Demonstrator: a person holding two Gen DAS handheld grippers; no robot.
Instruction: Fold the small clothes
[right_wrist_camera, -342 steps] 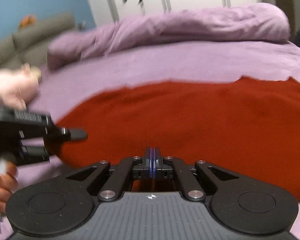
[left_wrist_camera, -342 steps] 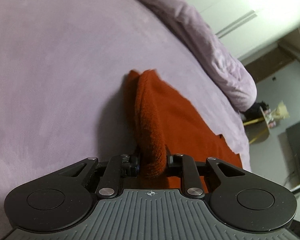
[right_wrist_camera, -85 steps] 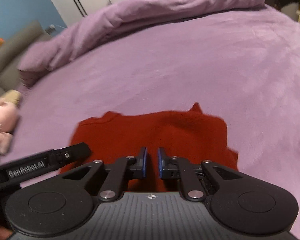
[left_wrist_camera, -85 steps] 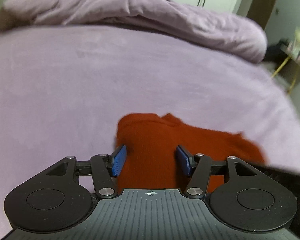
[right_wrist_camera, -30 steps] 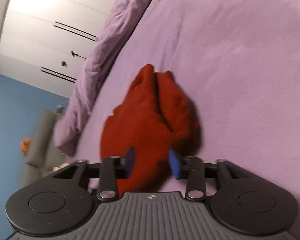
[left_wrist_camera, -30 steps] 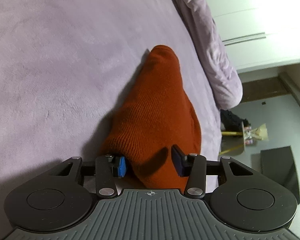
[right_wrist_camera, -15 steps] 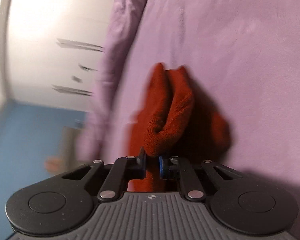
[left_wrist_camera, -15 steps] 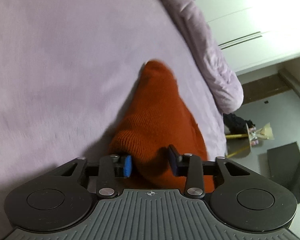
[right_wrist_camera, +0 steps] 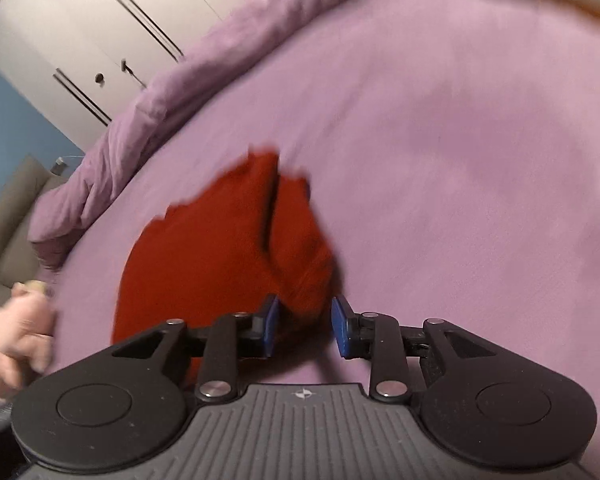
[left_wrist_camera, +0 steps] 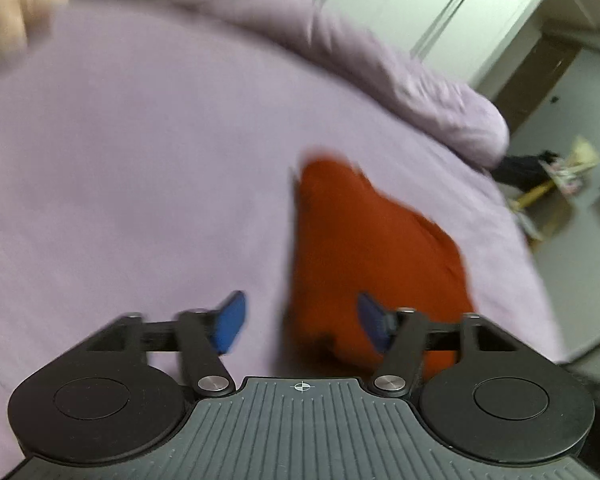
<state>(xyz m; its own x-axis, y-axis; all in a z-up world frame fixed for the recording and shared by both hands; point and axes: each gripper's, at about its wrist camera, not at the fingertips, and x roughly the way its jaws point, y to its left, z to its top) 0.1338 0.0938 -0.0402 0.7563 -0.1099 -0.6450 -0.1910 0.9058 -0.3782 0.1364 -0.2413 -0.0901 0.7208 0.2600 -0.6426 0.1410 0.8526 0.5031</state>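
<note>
A small red knitted garment point(left_wrist_camera: 364, 240) lies bunched and folded on the purple bed point(left_wrist_camera: 140, 180). My left gripper point(left_wrist_camera: 302, 324) hovers just above its near left edge. Its jaws are opening, and only the cloth's edge shows between the blue pads point(left_wrist_camera: 230, 322), which do not press on it. In the right wrist view the garment point(right_wrist_camera: 220, 256) shows a fold seam down its middle. My right gripper point(right_wrist_camera: 306, 330) is at its near right corner with its jaws opening. A tuft of cloth lies between them, loose. Both views are motion-blurred.
A rolled purple duvet point(left_wrist_camera: 380, 64) runs along the bed's far side, with white wardrobe doors point(right_wrist_camera: 100, 28) behind it. A grey sofa point(right_wrist_camera: 8, 208) stands at the left. A person's hand point(right_wrist_camera: 12, 332) is at the left edge. The floor with clutter point(left_wrist_camera: 560, 184) lies past the bed's right edge.
Both grippers were pinching the garment half a second ago and have let go, their jaws now wider. The left gripper has risen and both views have rolled towards level. The garment has settled on the bed.
</note>
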